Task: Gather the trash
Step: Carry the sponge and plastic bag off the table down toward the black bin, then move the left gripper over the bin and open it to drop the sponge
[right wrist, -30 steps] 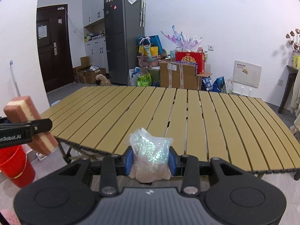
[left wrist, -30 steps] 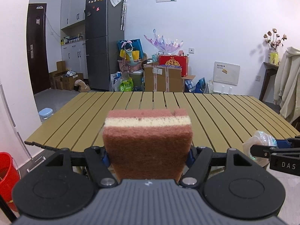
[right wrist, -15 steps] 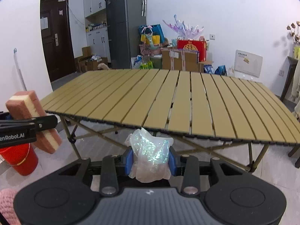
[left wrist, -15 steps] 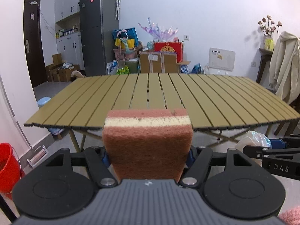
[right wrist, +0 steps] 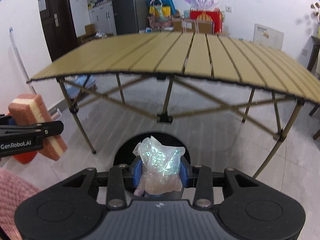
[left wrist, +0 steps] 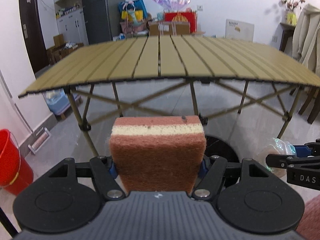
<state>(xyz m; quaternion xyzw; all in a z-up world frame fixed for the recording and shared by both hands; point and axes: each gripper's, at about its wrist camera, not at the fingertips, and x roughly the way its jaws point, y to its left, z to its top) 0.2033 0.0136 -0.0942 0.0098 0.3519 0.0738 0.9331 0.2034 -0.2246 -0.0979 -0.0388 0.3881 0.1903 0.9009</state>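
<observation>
The left gripper (left wrist: pixel 158 165) has its jaws pinching a sponge (left wrist: pixel 158 150), a brown scouring block with a cream stripe near its top edge, which stands up between the blue pads and fills the lower middle of the left view. The right gripper (right wrist: pixel 161 173) has its jaws pinching a crumpled wrapper (right wrist: pixel 161 170), clear and glittering green, low in the middle of the right view. Each gripper shows in the other's view: the wrapper sits at the right edge of the left view, and the sponge sits tilted at the left edge of the right view. Just beyond the wrapper, on the grey floor (right wrist: pixel 220 140), lies a round black bin opening (right wrist: pixel 124 152); in the left view it shows behind the sponge's right side. Farther back stands a slatted tan table (left wrist: pixel 160 60) on crossed folding legs, its near edge above both grippers. A red bucket (left wrist: pixel 12 160) stands at the lower left of the left view.
</observation>
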